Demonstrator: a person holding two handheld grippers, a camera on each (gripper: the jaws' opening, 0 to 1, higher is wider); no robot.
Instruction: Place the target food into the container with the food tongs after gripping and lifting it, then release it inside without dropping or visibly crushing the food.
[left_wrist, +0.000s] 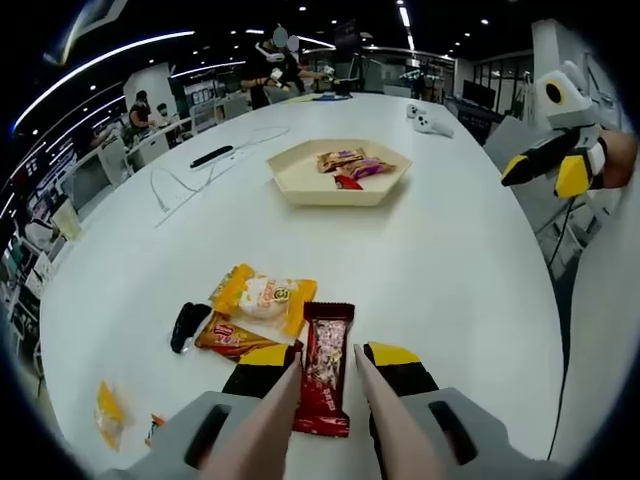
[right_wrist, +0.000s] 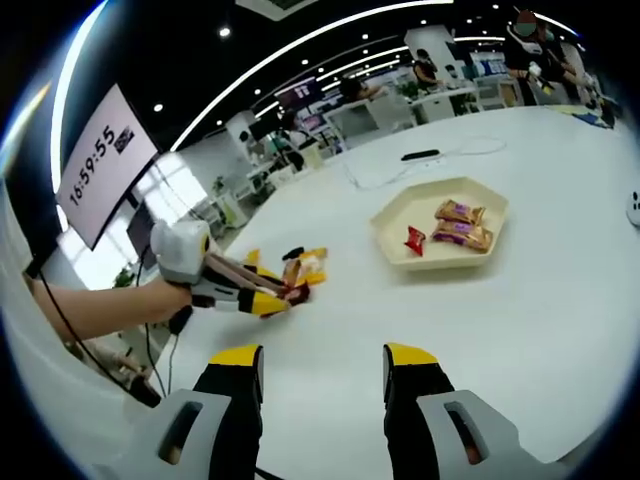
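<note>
A red snack packet (left_wrist: 326, 375) lies on the white table (left_wrist: 450, 270) between the two beige arms of the food tongs (left_wrist: 275, 420). My left gripper (left_wrist: 330, 362) holds the tongs between its yellow-tipped jaws; the arms flank the packet, and contact is unclear. In the right gripper view the left gripper (right_wrist: 262, 300), on a person's hand, points at the snack pile (right_wrist: 300, 270). The beige hexagonal tray (left_wrist: 300, 185) (right_wrist: 400, 250) farther off holds a brown packet (left_wrist: 340, 158), a purple one (left_wrist: 368, 168) and a small red one (left_wrist: 347, 182). My right gripper (right_wrist: 322, 365) hangs open over bare table.
Beside the red packet lie a yellow packet (left_wrist: 265, 298), an orange-brown packet (left_wrist: 232, 338) and a black object (left_wrist: 187, 325). A small yellow packet (left_wrist: 108, 412) sits near the table's edge. A cable and a black remote (left_wrist: 212, 155) lie past the tray. People work at the far end.
</note>
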